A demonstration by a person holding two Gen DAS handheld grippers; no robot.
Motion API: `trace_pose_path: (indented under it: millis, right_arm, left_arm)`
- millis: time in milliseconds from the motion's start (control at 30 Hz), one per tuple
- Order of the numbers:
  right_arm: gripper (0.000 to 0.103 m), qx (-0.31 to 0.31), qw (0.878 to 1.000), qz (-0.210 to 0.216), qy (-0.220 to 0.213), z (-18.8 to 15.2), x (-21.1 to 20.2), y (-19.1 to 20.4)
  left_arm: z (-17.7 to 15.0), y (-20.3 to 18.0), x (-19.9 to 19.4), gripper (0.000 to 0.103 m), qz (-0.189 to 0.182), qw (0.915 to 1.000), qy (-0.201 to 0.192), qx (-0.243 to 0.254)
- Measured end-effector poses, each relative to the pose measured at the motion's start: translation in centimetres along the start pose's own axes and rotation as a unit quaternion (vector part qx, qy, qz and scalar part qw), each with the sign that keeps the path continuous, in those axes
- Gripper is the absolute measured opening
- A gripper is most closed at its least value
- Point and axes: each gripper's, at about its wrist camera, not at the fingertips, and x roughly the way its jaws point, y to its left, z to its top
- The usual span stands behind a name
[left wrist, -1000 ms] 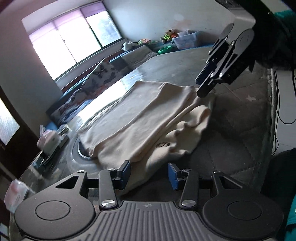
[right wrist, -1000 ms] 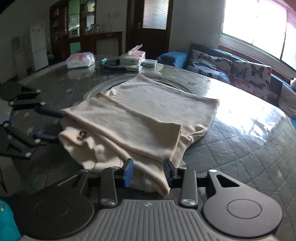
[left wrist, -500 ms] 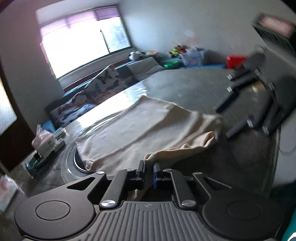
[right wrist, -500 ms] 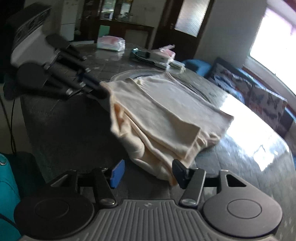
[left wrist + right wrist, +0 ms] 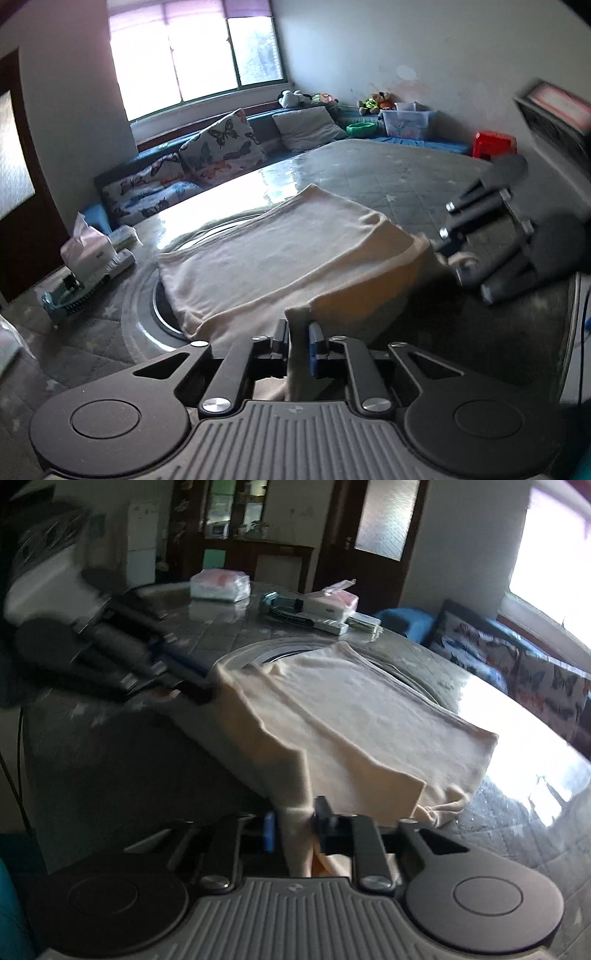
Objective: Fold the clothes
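A cream garment (image 5: pixel 280 258) lies partly folded on the grey quilted table (image 5: pixel 388 173). My left gripper (image 5: pixel 298 334) is shut on the garment's near corner and holds that edge lifted off the table. My right gripper (image 5: pixel 293 825) is shut on the other near corner of the garment (image 5: pixel 351 716), also lifted. The near edge hangs stretched between the two grippers. The right gripper shows at the right of the left wrist view (image 5: pixel 443 245), and the left gripper shows at the left of the right wrist view (image 5: pixel 199 686).
A tissue pack (image 5: pixel 86 254) and small boxes (image 5: pixel 325 609) sit at the table's far side, with a plastic packet (image 5: pixel 219 585). A round inset ring (image 5: pixel 147 317) lies under the garment. Butterfly cushions (image 5: pixel 221 147) line the window bench. A dark door (image 5: pixel 373 531) stands behind.
Both grippers have closed on the garment's near corners and lifted that edge. The bunched sleeve folds have been pulled taut between them.
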Motion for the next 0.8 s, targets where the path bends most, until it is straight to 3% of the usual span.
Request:
trace_pose_path:
  millis: [133,200,467,533,600,800]
  right_arm:
    - [0.013,0.036,0.999,0.011,-0.009,0.7,-0.5,-1.4]
    - [0.012,0.047,0.999,0.011,-0.014,1.1,-0.7,-1.7]
    - [0.011,0.064,0.997,-0.001,-0.032,1.4,-1.1,-1.8]
    - [0.01,0.065,0.997,-0.004,-0.037,1.4,-1.2,-1.7]
    - [0.009,0.066,0.997,-0.008,-0.042,1.3,-1.3,-1.6]
    - [0.008,0.069,0.995,-0.015,-0.064,0.9,-2.8,-1.0]
  left_arm:
    - [-1.4,-0.4,-1.4,0.029,0.016,0.9994,-0.003,0.031]
    - [-2.1,-0.9,-1.8,0.04,0.017,0.9985,-0.004,0.052]
    - [-3.1,-2.4,-1.6,0.041,0.039,0.9941,-0.008,0.101]
    - [-3.0,-2.4,-1.9,0.037,0.042,0.9943,-0.013,0.097]
    - [-2.9,-2.3,-2.3,0.012,0.045,0.9945,-0.018,0.094]
    - [-2.6,-2.3,-3.4,0.004,0.053,0.9946,-0.032,0.083]
